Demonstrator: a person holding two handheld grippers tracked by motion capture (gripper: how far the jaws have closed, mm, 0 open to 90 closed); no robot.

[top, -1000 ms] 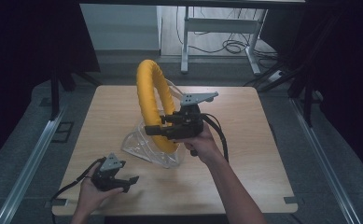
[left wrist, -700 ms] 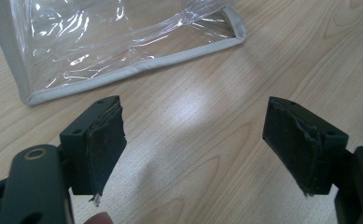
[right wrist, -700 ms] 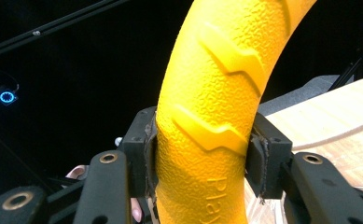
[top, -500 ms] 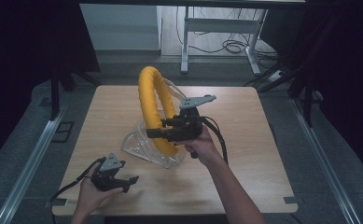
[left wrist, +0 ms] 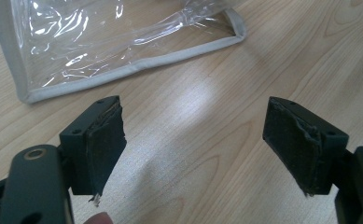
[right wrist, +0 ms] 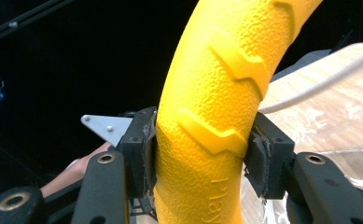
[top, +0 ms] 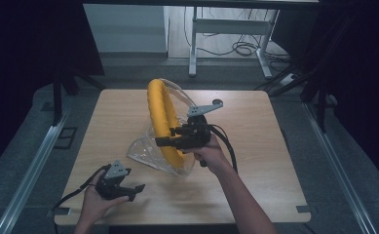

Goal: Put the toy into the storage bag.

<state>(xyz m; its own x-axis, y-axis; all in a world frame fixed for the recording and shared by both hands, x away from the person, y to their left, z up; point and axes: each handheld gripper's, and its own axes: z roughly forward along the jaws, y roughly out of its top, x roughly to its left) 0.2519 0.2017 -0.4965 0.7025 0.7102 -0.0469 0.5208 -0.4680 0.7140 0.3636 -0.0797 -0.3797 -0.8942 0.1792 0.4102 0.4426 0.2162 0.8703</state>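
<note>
One yellow ring (top: pixel 159 114) clamped in right hand-held gripper (top: pixel 163 141) — one clear bag (top: pixel 145 148) — left hand-held gripper (top: pixel 137 190) gapes

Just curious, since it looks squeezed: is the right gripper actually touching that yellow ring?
Touching. In the right gripper view, the right gripper has both pads pressed against the yellow ring.

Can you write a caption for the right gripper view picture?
Right gripper clamps a bumpy yellow ring above the wooden table.

One yellow ring (top: pixel 161 122), one clear bag (top: pixel 143 151), two grippers
</note>
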